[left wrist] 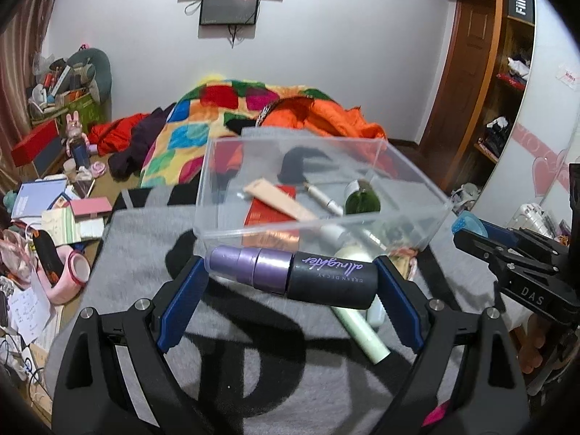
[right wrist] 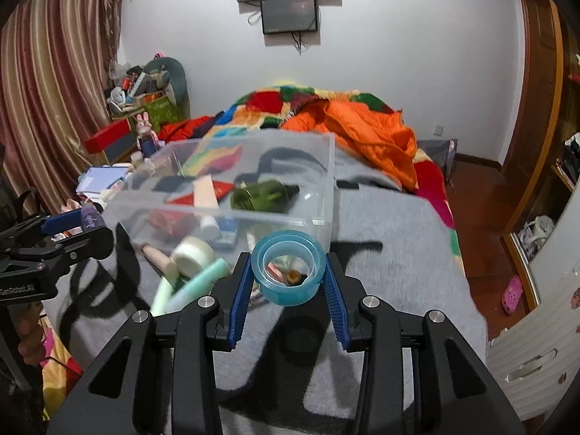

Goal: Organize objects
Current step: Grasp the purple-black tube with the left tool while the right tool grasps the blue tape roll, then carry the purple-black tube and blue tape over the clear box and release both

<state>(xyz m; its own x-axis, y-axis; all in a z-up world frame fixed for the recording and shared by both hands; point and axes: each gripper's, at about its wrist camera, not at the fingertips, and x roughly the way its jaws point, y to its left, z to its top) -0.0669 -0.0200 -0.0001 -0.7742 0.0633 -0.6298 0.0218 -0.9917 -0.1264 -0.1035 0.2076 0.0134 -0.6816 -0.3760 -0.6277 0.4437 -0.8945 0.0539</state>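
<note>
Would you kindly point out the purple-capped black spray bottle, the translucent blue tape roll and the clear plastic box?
Purple-capped black spray bottle [left wrist: 328, 277]: left wrist view, on its black lettered body.
Translucent blue tape roll [right wrist: 290, 295]: right wrist view, on its lower outer band.
Clear plastic box [right wrist: 319, 181]: right wrist view, on its right wall.

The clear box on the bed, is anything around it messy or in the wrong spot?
Yes. A pale green tube and a white tape roll lie loose on the grey blanket, outside the clear box where the other items sit.
</note>
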